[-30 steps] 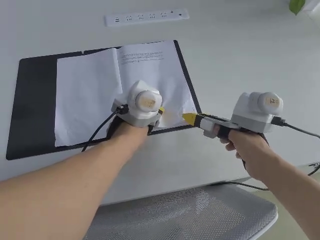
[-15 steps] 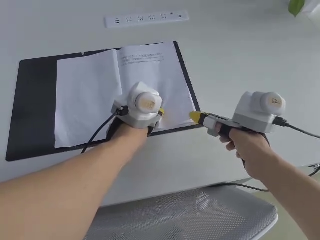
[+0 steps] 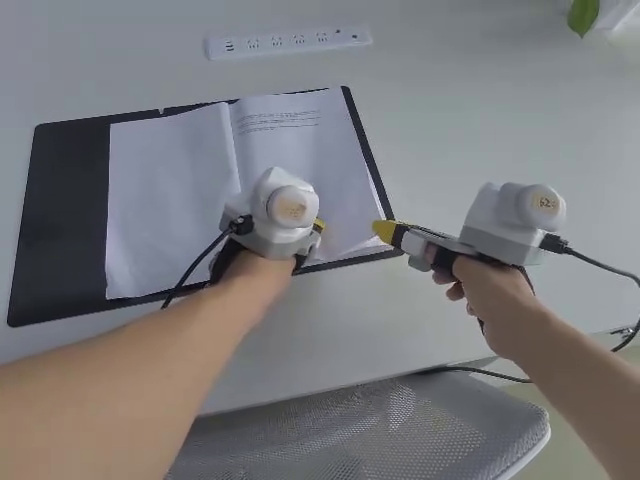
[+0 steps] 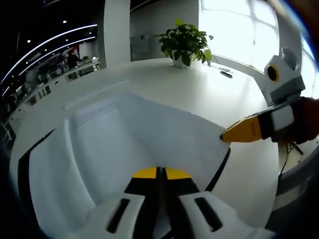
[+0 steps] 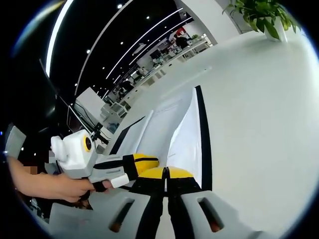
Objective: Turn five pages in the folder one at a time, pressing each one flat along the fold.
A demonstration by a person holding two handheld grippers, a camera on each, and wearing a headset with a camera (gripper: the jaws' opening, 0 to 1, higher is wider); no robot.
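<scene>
A black, flat folder lies open on the white workbench, its far edge towards a white power strip. Two white sheets are spread across it. The left white page is blank. The right white page carries a few lines of small print at its far end. The fold runs between them from far to near.

The left gripper, white-bodied with yellow tips, sits over the near part of the right page, close to the folder's near edge. Its jaws are pressed together with nothing between them, pointing away from the person and low over the paper. Whether the tips rest on the sheet cannot be told. The left hand grips it from behind, and the bare forearm reaches in straight from the near left.

The right gripper, of the same make, lies nearly level and points left, towards the folder's near right corner. Its jaws are also closed together and hold nothing. In the left gripper view its yellow point comes up to the right edge of the right page, at or just beside the paper. The right hand wraps the handle from below with the wrist bent slightly inward, the forearm coming from the near right, and a dark cable trails off to the right.

A grey mesh chair seat shows below the bench's near edge, and a green potted plant stands far off on the table.
</scene>
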